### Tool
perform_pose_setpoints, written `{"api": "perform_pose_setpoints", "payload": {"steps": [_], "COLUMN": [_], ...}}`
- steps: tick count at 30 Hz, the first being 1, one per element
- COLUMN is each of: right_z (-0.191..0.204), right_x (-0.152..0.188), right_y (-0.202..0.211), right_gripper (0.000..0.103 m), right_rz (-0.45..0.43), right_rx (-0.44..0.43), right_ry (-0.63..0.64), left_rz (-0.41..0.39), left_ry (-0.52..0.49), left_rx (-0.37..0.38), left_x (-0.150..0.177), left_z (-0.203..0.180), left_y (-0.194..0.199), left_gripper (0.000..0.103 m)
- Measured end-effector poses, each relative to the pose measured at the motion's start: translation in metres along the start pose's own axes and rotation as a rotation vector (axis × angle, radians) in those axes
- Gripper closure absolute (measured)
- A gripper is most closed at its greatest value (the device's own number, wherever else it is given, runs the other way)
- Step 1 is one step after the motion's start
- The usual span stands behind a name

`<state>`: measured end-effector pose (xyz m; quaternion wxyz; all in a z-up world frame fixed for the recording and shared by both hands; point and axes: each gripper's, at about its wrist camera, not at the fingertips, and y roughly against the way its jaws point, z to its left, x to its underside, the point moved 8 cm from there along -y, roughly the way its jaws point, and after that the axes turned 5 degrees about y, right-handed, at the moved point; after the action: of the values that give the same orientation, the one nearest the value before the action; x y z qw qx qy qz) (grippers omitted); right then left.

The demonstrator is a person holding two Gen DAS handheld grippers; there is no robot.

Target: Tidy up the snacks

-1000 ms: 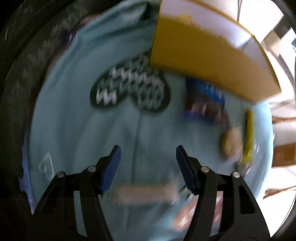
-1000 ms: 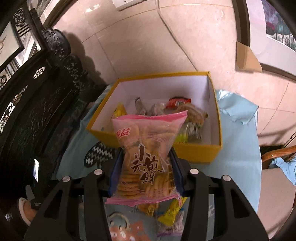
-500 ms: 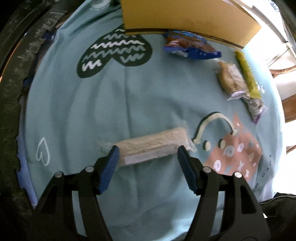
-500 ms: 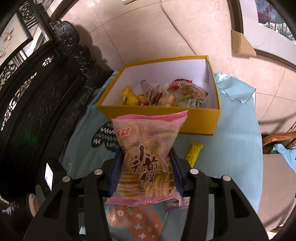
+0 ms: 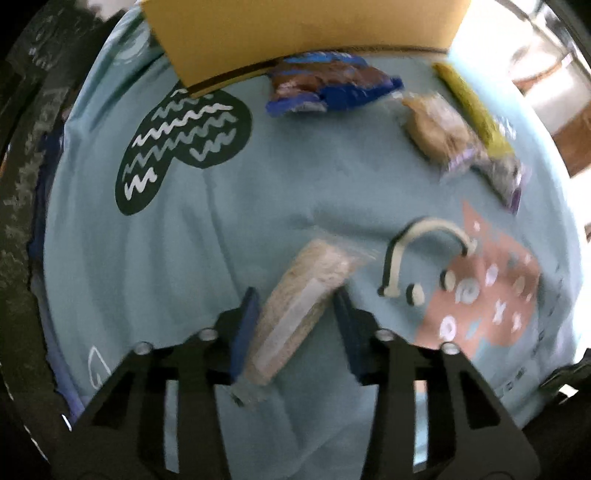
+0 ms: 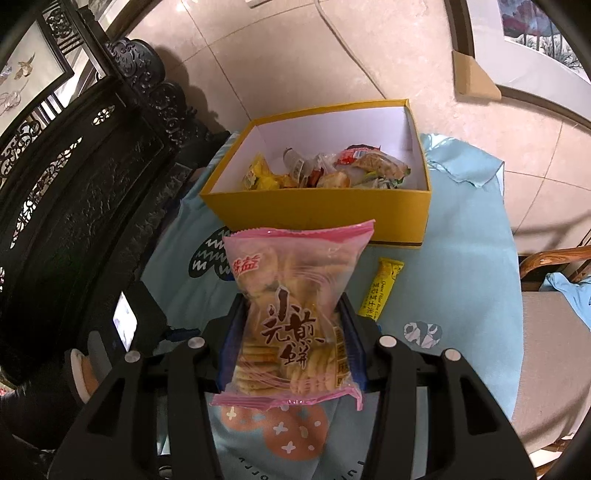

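Observation:
My left gripper (image 5: 295, 325) is open, its jaws on either side of a long clear-wrapped beige snack bar (image 5: 299, 310) that lies on the light blue tablecloth (image 5: 258, 206). My right gripper (image 6: 291, 339) is shut on a pink bag of round crackers (image 6: 291, 314) and holds it above the cloth, in front of the yellow box (image 6: 321, 210). The box holds several wrapped snacks. Its side also shows at the top of the left wrist view (image 5: 295, 33).
On the cloth lie a blue packet (image 5: 332, 85), a beige bun in clear wrap (image 5: 439, 129) and a yellow bar (image 5: 472, 107), which also shows in the right wrist view (image 6: 380, 291). Dark carved furniture (image 6: 74, 192) stands at the left. A wooden chair (image 6: 554, 332) stands at the right.
My left gripper has turned and moved down so the snack bar now lies lengthwise between its jaws. My right gripper has drawn back and up from the box with the cracker bag.

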<state>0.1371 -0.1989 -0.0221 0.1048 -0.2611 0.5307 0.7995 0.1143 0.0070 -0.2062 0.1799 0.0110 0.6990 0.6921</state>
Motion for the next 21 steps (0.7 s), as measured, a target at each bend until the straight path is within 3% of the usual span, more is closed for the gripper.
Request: {"api": "perform_pose_setpoints", "payload": {"steps": [4,8,14,21], "right_z": [-0.004,-0.004,0.005,0.006], "right_x": [0.001,0.001,-0.004,-0.003], "right_y": [0.002,-0.001,-0.006,-0.015], "right_gripper": [0.054,0.054,0.054,0.054], "right_rz": [-0.004,0.001,0.006,0.023], "right_rx": [0.007,0.002,-0.007,-0.008], "right_ry": [-0.012,-0.013,0.01,0.007], "left_rz": [-0.021,-0.081,-0.136,-0.019], "left_ry": [0.137,0.248,0.291,0.286], "left_rx": [0.078,0.161,0.194,0.14], "left_x": [-0.005,-0.016,-0.03,-0.026], "left_z": [0.016,0.026,0.022,0.006], "left_y": [0.019,0.046,0.076,0.015], "left_gripper": [0.077,0.078,0.081,0.081]}}
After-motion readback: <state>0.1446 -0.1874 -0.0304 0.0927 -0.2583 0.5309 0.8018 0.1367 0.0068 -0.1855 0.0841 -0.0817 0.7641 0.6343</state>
